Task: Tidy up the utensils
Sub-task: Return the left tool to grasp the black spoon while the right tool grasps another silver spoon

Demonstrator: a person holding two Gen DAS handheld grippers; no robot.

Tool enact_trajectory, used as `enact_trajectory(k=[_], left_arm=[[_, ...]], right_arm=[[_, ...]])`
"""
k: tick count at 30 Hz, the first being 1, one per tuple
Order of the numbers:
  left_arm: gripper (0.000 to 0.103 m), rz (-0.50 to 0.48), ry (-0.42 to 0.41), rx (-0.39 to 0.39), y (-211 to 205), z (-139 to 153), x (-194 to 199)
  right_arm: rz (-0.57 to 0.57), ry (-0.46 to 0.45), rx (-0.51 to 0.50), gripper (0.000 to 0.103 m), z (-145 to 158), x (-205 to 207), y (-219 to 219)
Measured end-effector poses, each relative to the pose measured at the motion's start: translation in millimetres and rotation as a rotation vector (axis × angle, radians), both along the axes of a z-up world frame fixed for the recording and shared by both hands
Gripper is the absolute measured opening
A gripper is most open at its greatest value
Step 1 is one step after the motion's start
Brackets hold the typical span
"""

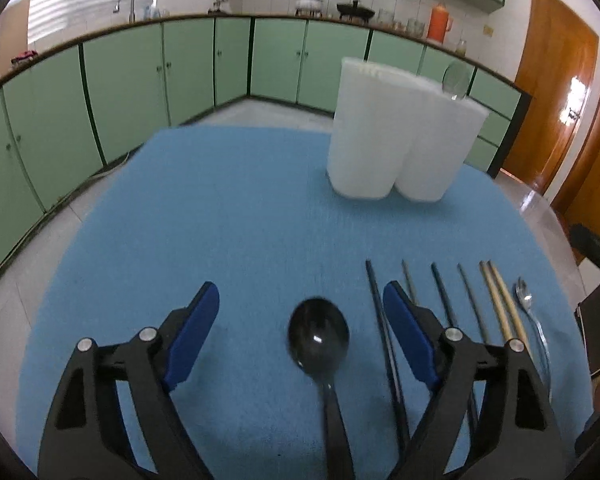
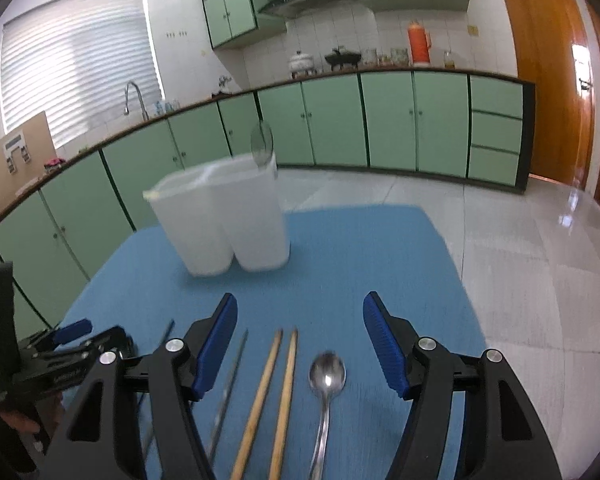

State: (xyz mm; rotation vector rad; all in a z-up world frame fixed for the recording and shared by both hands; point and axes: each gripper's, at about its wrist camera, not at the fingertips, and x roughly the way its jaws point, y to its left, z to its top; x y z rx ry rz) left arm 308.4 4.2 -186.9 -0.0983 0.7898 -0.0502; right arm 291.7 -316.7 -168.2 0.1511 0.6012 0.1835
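Looking through the left wrist view, I see my left gripper (image 1: 300, 304) with its jaws spread wide and holding nothing, a black spoon (image 1: 318, 334) lying between them on the blue mat (image 1: 220, 208); its handle runs off the bottom edge. To the right lie dark chopsticks (image 1: 380, 312), partly hidden behind the right jaw, then wooden chopsticks (image 1: 500, 304) and a metal spoon (image 1: 526, 300) near the right edge. A white two-part holder (image 1: 392, 140) stands at upper right, blurred, with a spoon bowl (image 1: 455, 76) poking above its rim. In the right wrist view my right gripper (image 2: 300, 320) is also open and empty, over the wooden chopsticks (image 2: 276, 380) and metal spoon (image 2: 327, 372). The left gripper (image 2: 72, 336) shows at lower left, half cut off.
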Motion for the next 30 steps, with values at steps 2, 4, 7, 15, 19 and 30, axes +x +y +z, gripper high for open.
enact_trajectory(k=[2,4,7,15,19,30], left_arm=[[0.077,-0.004,0.017,0.001,-1,-7,2],[0.072,-0.008,0.043,-0.013,2,-12,6],[0.061,-0.014,0.070,-0.022,4,-16,11],[0.057,-0.018,0.097,-0.015,-6,-21,10],[0.044,-0.017,0.097,-0.013,-10,-21,10],[0.035,-0.016,0.100,-0.001,-14,-20,10]], right_arm=[[-0.004,0.027,-0.003,0.064,-12,-4,-4],[-0.008,0.046,-0.001,0.064,-18,-5,-7],[-0.008,0.059,-0.007,0.063,-24,-7,-9],[-0.005,0.091,-0.017,0.059,-34,-2,-6],[-0.003,0.136,-0.030,0.052,-43,5,-5],[0.013,0.251,-0.079,0.036,-61,24,0]])
